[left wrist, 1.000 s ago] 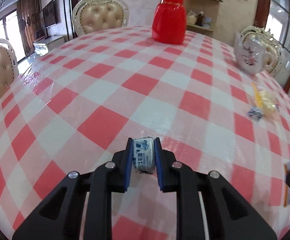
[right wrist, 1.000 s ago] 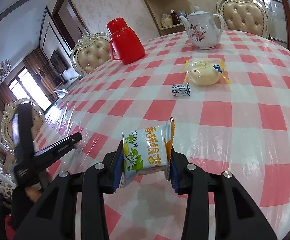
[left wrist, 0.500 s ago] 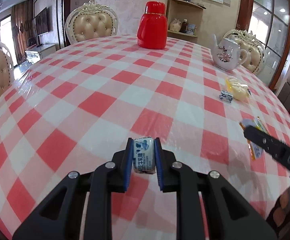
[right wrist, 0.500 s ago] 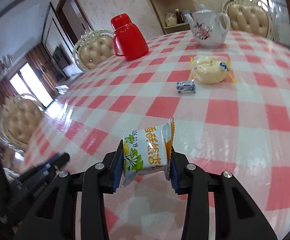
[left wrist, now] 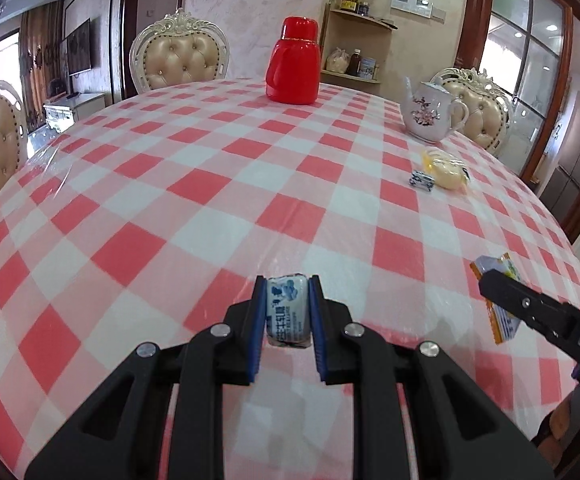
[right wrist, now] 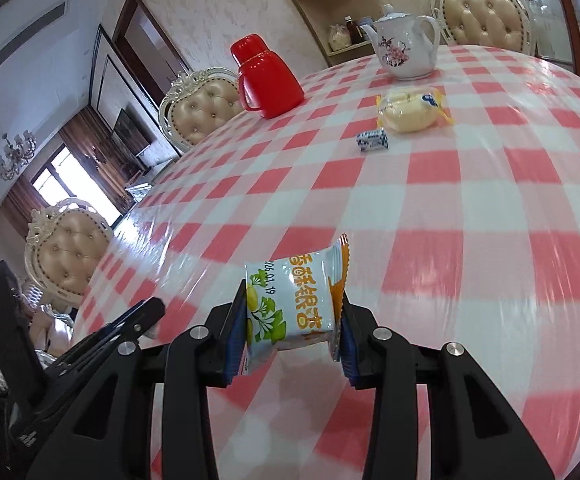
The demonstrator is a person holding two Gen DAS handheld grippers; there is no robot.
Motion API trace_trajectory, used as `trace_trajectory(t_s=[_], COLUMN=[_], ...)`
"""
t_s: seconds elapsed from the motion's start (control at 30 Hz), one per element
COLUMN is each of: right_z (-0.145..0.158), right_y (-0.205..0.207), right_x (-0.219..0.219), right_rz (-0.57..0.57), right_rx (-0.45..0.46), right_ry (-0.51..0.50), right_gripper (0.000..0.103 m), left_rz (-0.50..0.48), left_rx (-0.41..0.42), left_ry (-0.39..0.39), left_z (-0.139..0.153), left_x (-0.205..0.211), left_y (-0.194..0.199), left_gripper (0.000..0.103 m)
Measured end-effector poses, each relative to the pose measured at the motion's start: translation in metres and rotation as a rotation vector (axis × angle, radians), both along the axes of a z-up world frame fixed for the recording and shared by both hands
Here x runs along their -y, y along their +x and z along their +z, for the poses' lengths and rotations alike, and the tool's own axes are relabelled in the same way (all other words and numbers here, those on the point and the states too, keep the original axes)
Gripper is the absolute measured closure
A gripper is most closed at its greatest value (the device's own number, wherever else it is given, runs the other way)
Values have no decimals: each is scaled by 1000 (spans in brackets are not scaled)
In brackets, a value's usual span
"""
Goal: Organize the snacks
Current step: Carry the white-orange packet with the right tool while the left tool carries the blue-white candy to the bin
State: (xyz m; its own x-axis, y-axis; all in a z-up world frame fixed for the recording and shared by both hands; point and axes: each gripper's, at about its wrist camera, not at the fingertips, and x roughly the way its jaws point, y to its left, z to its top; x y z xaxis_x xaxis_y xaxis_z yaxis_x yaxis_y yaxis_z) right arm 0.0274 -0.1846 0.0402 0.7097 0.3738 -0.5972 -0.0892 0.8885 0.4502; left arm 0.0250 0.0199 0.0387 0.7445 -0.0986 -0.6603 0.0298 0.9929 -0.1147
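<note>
My left gripper (left wrist: pixel 288 292) is shut on a small blue-and-white candy (left wrist: pixel 287 310), held above the checked tablecloth (left wrist: pixel 194 184). My right gripper (right wrist: pixel 292 308) is shut on a pale-blue and orange snack packet (right wrist: pixel 294 304); it also shows at the right edge of the left wrist view as the snack packet (left wrist: pixel 498 312) behind a black finger. Far across the table lie a yellow wrapped bun (right wrist: pixel 410 110) and a second blue-and-white candy (right wrist: pixel 372 140), close together; in the left wrist view these are the bun (left wrist: pixel 446 168) and the candy (left wrist: pixel 421 180).
A red thermos jug (left wrist: pixel 294 68) stands at the far side and a white flowered teapot (left wrist: pixel 430 110) at the far right. Cream tufted chairs (left wrist: pixel 182 60) ring the round table. The left gripper's black arm (right wrist: pixel 102 340) shows at the lower left of the right wrist view.
The left gripper has drawn back from the table with its candy, so more of the tabletop shows. The right gripper with its packet has come into the left view at the right.
</note>
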Motion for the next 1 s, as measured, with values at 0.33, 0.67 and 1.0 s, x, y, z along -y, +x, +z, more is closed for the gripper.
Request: trace_trajectory(t_s=[0.33,0.67,1.0], right_z=[1,10,37], right_y=[-63,-107,-149], right_x=[-28,-65,-135], right_rz=[62,139,310], right_rx=[22,38,104], right_ry=[13,-9,-63], right_gripper=[65,65,65], left_rz=[-2,33,127], left_rx=[32,62,77], left_ry=[-40,28,56], left_z=[5,21,33], left_x=[-10,-41,-111], left_y=[-54,-113,-175], left_gripper=[83,82,82])
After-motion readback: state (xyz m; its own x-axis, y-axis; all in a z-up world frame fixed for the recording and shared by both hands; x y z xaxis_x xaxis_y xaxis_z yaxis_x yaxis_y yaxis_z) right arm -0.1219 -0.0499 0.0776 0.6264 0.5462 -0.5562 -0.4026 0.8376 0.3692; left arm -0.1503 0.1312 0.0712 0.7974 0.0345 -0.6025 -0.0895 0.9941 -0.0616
